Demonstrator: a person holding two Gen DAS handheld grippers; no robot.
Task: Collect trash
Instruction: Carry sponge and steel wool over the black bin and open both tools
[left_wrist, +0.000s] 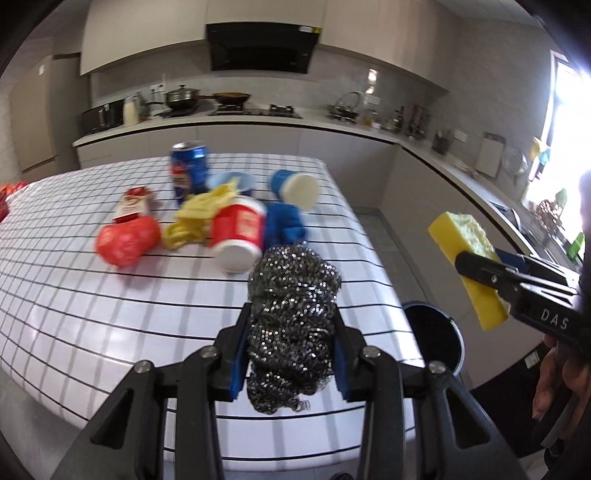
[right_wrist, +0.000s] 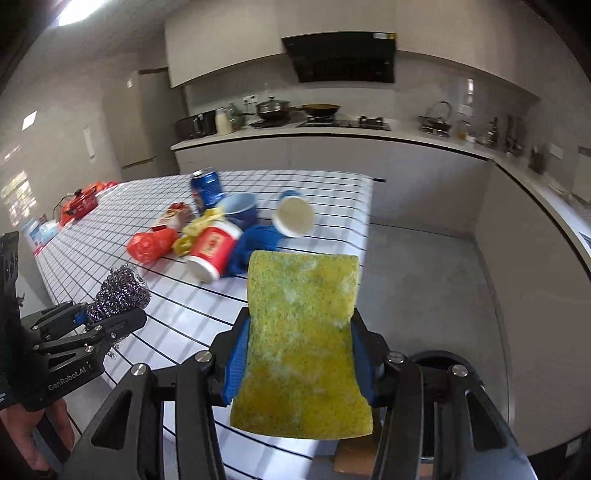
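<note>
Hovering over the table's (left_wrist: 110, 332) near edge, the left gripper (left_wrist: 291, 328) pinches a steel scourer (left_wrist: 291, 295); the right gripper (right_wrist: 299, 347) clamps a worn yellow sponge (right_wrist: 303, 332) above the bin (right_wrist: 436, 360)

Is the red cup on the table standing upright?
No. The red cup lies on its side on the checked table, white base toward the camera.

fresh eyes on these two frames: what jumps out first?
Both grippers are loaded: the left gripper clamps a steel wool scourer, and the right gripper pinches a yellow sponge. Behind them, a heap of trash including a red cup clutters the checked table.
</note>
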